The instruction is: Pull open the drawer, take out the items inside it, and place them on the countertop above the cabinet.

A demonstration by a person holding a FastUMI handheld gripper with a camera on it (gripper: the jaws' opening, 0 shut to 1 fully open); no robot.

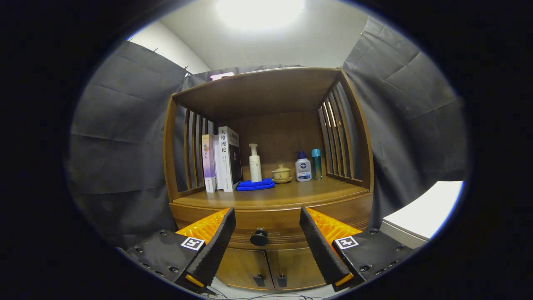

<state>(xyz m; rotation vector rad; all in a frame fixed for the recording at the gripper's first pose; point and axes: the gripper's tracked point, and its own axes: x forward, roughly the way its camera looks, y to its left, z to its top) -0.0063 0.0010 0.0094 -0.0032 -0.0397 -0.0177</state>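
I count 1 cabinet (266,233), 1 drawer (270,225) with 1 round dark knob (259,237), and 2 lower doors (245,268), each with a small dark pull. On the surface (291,193) above the drawer: 2 books (222,160) standing upright at the left, 1 white pump bottle (255,163), 1 blue cloth (255,185) lying flat in front of that bottle, 1 small lidded cup (281,173) on a saucer, 1 white bottle (303,167) with a blue pump, and 1 slim teal bottle (317,164) just beside it. All 3 bottles stand upright. Slatted sides and a top board frame the shelf space.

My tool (266,233) is held level and pointed straight at the cabinet front, fingers spread wide and gripping nothing. The knob sits between the 2 fingers, slightly nearer the left 1, and beyond their tips; I can't tell how far off it is.

The drawer is shut, front flush with the cabinet, its long axis running left to right across my view, knob facing me. Its contents are hidden.

A white block (420,214) sits off to the right of the cabinet.
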